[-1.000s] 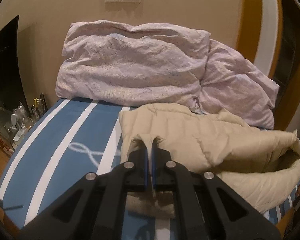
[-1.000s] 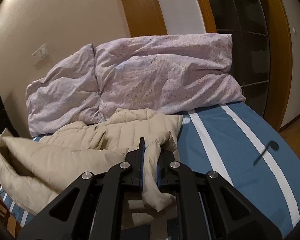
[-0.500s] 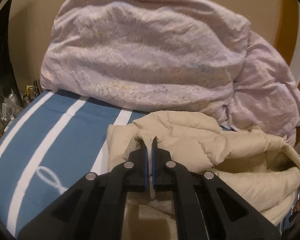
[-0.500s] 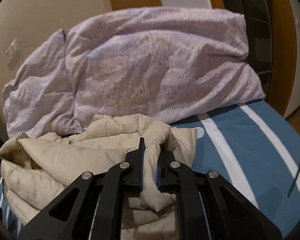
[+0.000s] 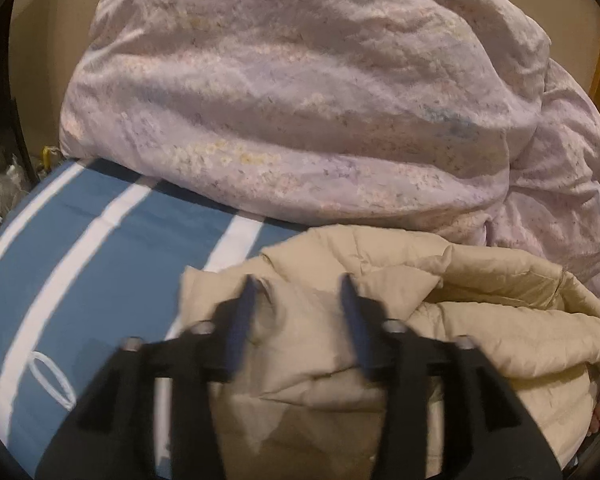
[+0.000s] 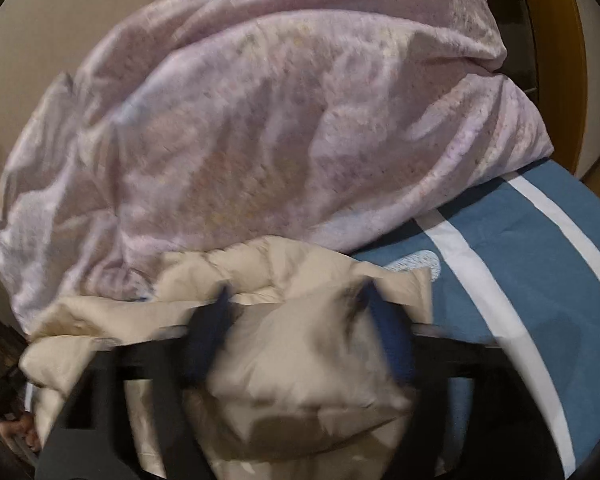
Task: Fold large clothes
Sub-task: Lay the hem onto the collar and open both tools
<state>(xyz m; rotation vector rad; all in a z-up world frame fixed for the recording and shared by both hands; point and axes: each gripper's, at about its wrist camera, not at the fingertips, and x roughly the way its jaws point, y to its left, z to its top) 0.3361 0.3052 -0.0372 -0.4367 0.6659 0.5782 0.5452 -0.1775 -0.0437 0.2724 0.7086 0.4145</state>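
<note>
A beige padded jacket point(image 5: 440, 312) lies folded over on the blue striped bed, close against the lilac duvet. It also shows in the right wrist view point(image 6: 300, 360). My left gripper point(image 5: 298, 292) is open, its jaws spread over the jacket's near left edge, holding nothing. My right gripper point(image 6: 296, 300) is open too, its jaws wide on either side of a puffed fold of the jacket. Both views are blurred by motion.
A big crumpled lilac duvet point(image 5: 300, 100) fills the head of the bed, also in the right wrist view point(image 6: 268, 120). The blue sheet with white stripes point(image 5: 80, 264) shows left of the jacket and right of it point(image 6: 520, 280). Clutter stands at the far left point(image 5: 8, 188).
Both grippers have opened and let go of the jacket after carrying its edge toward the duvet. The jacket now lies doubled over near the duvet.
</note>
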